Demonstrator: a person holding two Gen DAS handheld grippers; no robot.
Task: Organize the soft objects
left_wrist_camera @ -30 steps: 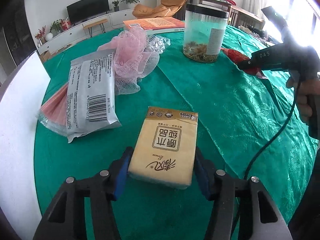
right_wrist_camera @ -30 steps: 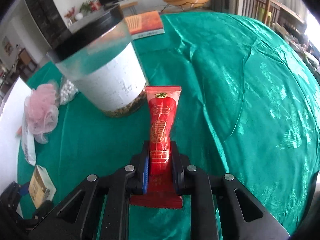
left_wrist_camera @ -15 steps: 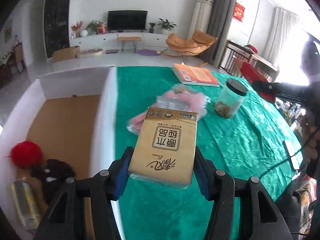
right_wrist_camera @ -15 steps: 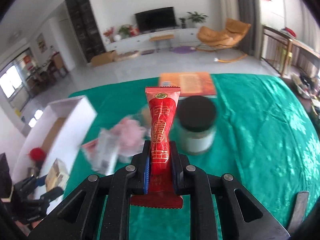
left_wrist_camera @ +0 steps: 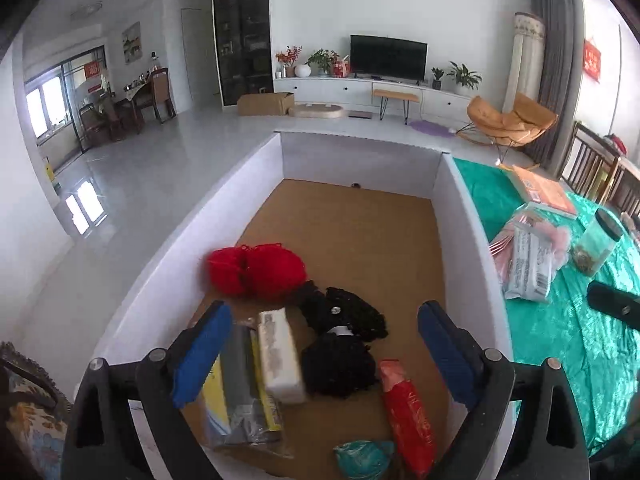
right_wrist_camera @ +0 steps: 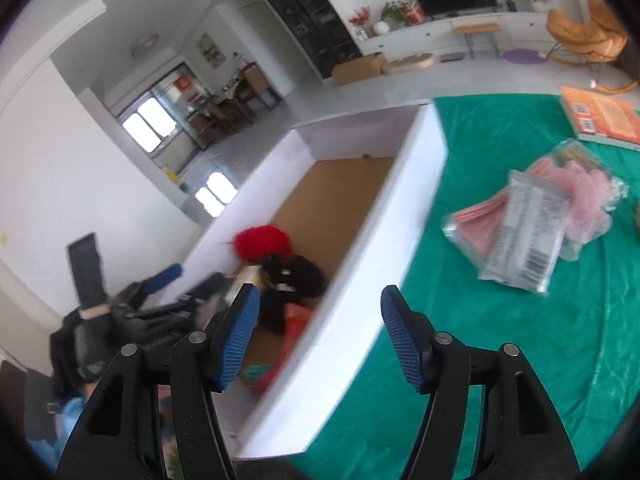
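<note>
My left gripper (left_wrist_camera: 320,344) is open and empty above the white box (left_wrist_camera: 464,216). In the box lie a red yarn ball (left_wrist_camera: 256,270), black yarn (left_wrist_camera: 340,344), the tissue pack (left_wrist_camera: 280,354), the red packet (left_wrist_camera: 408,416), a yellow-grey pack (left_wrist_camera: 236,400) and a teal item (left_wrist_camera: 362,458). My right gripper (right_wrist_camera: 316,336) is open and empty over the box's right wall (right_wrist_camera: 360,280). A pink mesh sponge (right_wrist_camera: 588,196) and a grey bag (right_wrist_camera: 524,236) lie on the green cloth (right_wrist_camera: 520,360).
An orange book (right_wrist_camera: 604,118) lies at the far side of the table. A clear jar with a black lid (left_wrist_camera: 598,242) stands on the cloth right of the bag. The left gripper (right_wrist_camera: 160,280) shows blurred in the right wrist view.
Both grippers moved left over the white box and opened. The tissue pack left my left gripper and the red packet left my right gripper; both now lie in the box.
</note>
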